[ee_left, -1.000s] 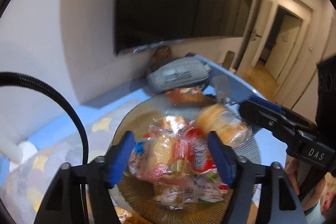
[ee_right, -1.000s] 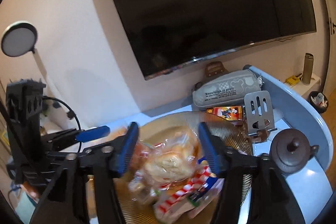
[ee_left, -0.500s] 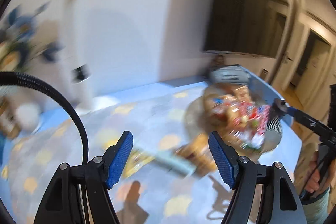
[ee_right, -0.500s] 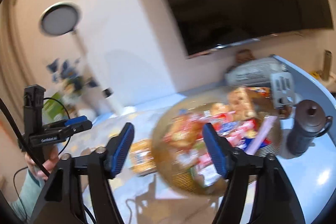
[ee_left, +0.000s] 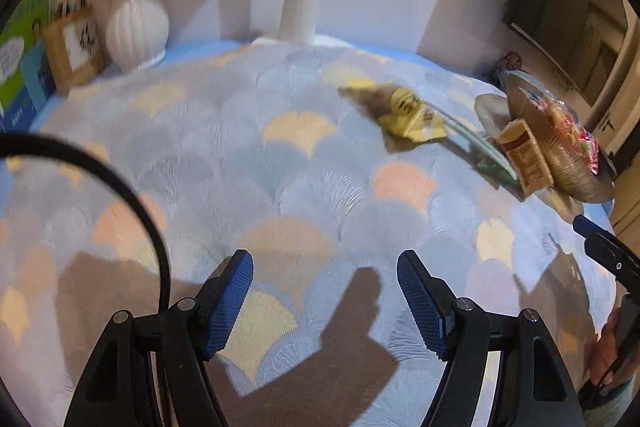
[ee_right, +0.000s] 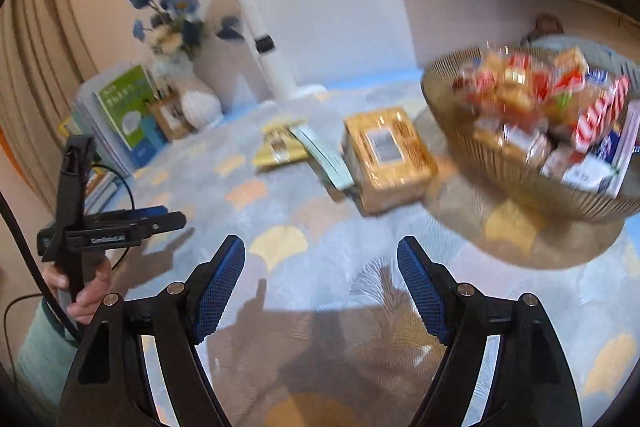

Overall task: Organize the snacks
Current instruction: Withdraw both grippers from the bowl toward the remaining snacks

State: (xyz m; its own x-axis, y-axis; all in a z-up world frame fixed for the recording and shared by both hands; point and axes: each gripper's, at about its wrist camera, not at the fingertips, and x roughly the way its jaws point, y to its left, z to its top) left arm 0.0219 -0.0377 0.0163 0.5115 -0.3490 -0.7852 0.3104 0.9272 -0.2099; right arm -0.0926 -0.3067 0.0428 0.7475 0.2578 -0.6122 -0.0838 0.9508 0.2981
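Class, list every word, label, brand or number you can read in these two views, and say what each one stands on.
None can be read for certain.
Left tool: white lettering on its side, blurred.
Green book: white title, too blurred.
Snack packets in the bowl: red and white print, smeared.
Cracker pack: white label, too small.
Yellow packet: dark print, blurred.

Tabletop and what is sitting on it

I am seeing the tabletop [ee_right: 304, 267] wearing a pale scallop-patterned cloth; a ribbed bowl [ee_right: 516, 167] of snacks is standing at the right, a tan biscuit pack [ee_right: 388, 155] lying just beside it, then a flat green packet [ee_right: 324, 155] and a yellow packet [ee_right: 280, 147], with a white vase [ee_left: 136, 31] sitting at the back.
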